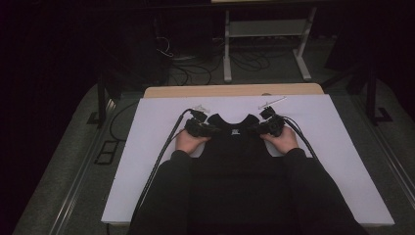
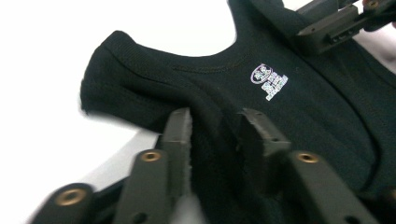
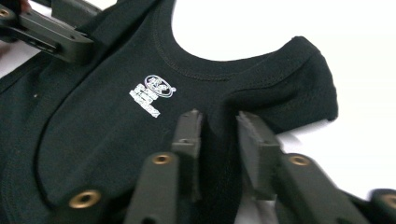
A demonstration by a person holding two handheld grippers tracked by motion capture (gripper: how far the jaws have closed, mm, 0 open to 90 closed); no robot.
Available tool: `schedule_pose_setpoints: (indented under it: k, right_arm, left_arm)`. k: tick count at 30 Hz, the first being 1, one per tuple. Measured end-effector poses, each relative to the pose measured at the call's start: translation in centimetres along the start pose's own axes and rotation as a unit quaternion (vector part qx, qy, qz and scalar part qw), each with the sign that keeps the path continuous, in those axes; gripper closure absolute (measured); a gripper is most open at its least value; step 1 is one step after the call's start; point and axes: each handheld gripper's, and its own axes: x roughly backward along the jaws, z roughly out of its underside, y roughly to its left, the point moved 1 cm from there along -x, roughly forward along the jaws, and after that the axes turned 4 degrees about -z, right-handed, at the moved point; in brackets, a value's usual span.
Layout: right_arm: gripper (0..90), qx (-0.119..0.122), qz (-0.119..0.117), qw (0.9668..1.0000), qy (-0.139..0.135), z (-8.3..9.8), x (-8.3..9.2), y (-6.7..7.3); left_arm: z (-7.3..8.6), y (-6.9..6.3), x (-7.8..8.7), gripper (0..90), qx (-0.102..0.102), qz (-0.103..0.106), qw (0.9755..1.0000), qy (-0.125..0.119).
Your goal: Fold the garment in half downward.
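Black ribbed-knit sleeveless top (image 1: 234, 132), white printed neck logo, laid flat at centre of white matte board (image 1: 147, 147). Strap fabric bunched and pinched by left gripper (image 2: 212, 126) at 10 o'clock, right gripper (image 3: 219, 128) at 2 o'clock.

High view: above the near side, facing forward and down on the table (image 1: 342, 147).
Left gripper view: close, looking along its jaws toward the right.
Right gripper view: close, facing left.
Shared: vest (image 2: 289, 107) neckline and logo (image 3: 152, 94).
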Motion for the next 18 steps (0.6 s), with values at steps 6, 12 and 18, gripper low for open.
schedule_pose_setpoints:
  k: [6,12,18]
  right_arm:
    - [82.1,-0.011,-0.01,0.9999,0.002,0.1,-0.1,0.2]
    - [82.7,-0.026,-0.024,0.9994,-0.006,-0.1,0.5,0.3]
    - [82.7,-0.026,-0.031,0.9988,-0.027,-0.7,2.1,0.6]
  left_arm:
    - [-0.4,-0.6,-0.2,83.0,-0.001,0.005,0.9998,0.018]
    - [-0.7,-0.7,0.4,83.7,0.002,0.0,0.9998,0.02]
    - [-1.3,-0.7,1.7,83.7,0.008,0.0,1.0,0.003]
